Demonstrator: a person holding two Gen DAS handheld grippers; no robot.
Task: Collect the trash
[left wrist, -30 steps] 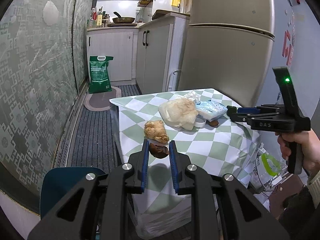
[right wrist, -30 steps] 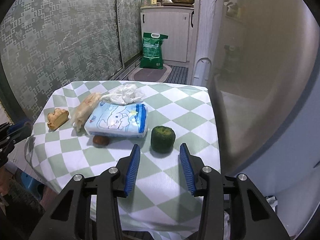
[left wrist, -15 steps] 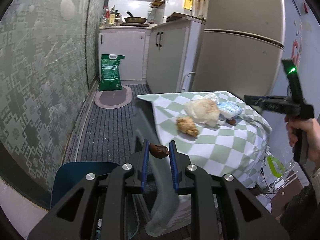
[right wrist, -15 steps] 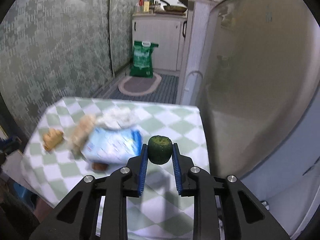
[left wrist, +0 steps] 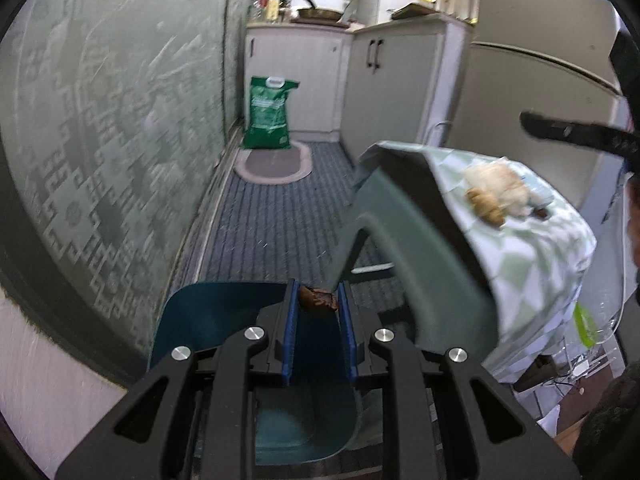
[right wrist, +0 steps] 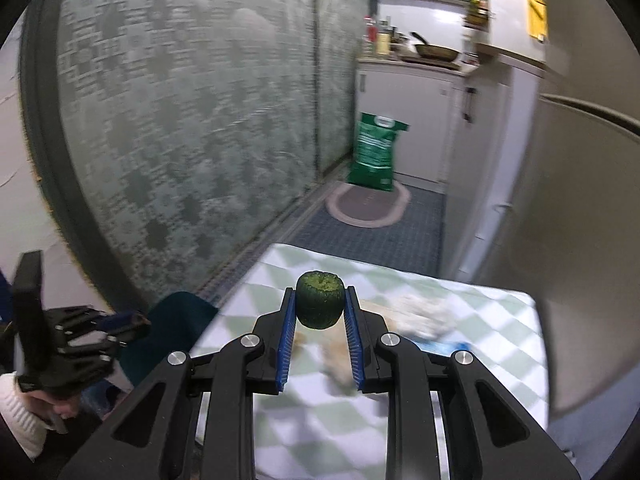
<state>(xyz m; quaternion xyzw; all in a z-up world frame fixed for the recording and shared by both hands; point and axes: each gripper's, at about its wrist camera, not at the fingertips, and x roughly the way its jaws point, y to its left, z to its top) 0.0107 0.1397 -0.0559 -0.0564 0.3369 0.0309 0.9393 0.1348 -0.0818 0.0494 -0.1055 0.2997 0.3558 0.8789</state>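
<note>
My left gripper [left wrist: 318, 298] is shut on a small brown scrap [left wrist: 317, 298] and holds it over the open teal trash bin [left wrist: 208, 316], whose grey lid [left wrist: 404, 240] is swung up. My right gripper [right wrist: 320, 300] is shut on a round dark green fruit stub [right wrist: 320, 299] and holds it above the table's near edge. A brown bread piece [left wrist: 486, 204] and a crumpled pale bag [left wrist: 500, 182] lie on the checked tablecloth [left wrist: 536, 256]. The left gripper also shows in the right wrist view [right wrist: 132, 322], beside the bin [right wrist: 168, 328].
A green sack [left wrist: 268, 114] and an oval mat [left wrist: 274, 162] lie on the striped floor by the white cabinets [left wrist: 384, 80]. A fridge [left wrist: 532, 96] stands behind the table. A patterned glass wall [left wrist: 112, 128] runs along the left.
My left gripper carried the brown scrap off the table and down over the bin. My right gripper closed on the green stub, lifted it and swung left.
</note>
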